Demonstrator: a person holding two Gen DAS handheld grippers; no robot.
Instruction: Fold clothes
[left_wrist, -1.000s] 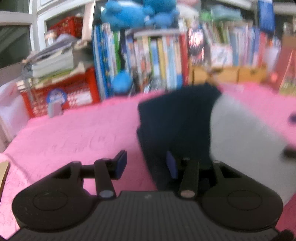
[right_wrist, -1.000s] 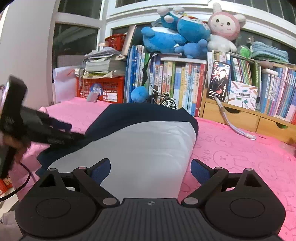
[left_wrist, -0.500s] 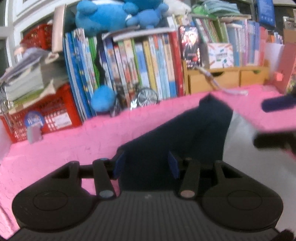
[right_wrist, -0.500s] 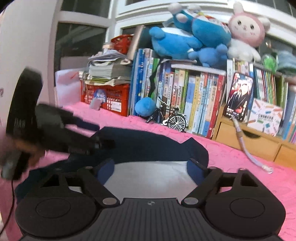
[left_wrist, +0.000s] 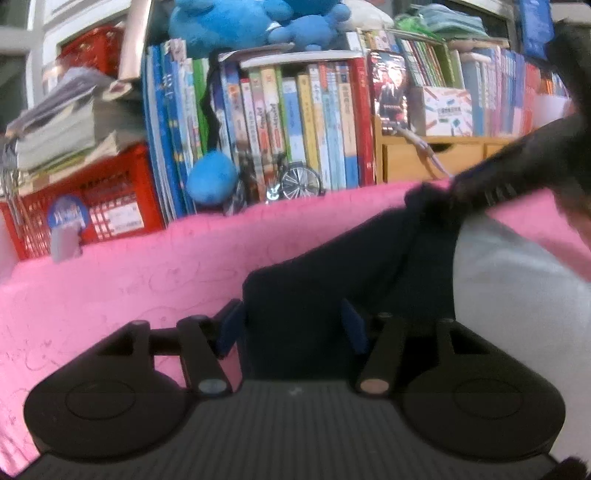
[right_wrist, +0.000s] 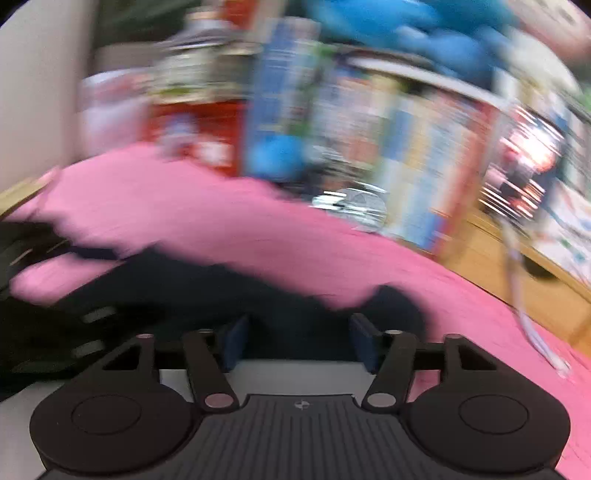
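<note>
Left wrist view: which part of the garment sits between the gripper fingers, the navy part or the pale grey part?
The navy part: its near edge runs into the gap of the left gripper. The pale grey part lies off to the right, outside the fingers.

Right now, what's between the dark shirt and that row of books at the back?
In the left wrist view, only bare pink cloth lies between the dark shirt and the books.

My right gripper (right_wrist: 297, 341) sits low over the dark navy garment (right_wrist: 229, 291), blue-padded fingers (right_wrist: 234, 341) parted, navy cloth between them, a pale grey panel (right_wrist: 295, 376) just beneath. Garment lies on pink bedding (right_wrist: 207, 218). Left gripper (right_wrist: 33, 258) at left edge, touching the navy edge. Background bookshelf (right_wrist: 369, 129) heavily motion-blurred
</note>
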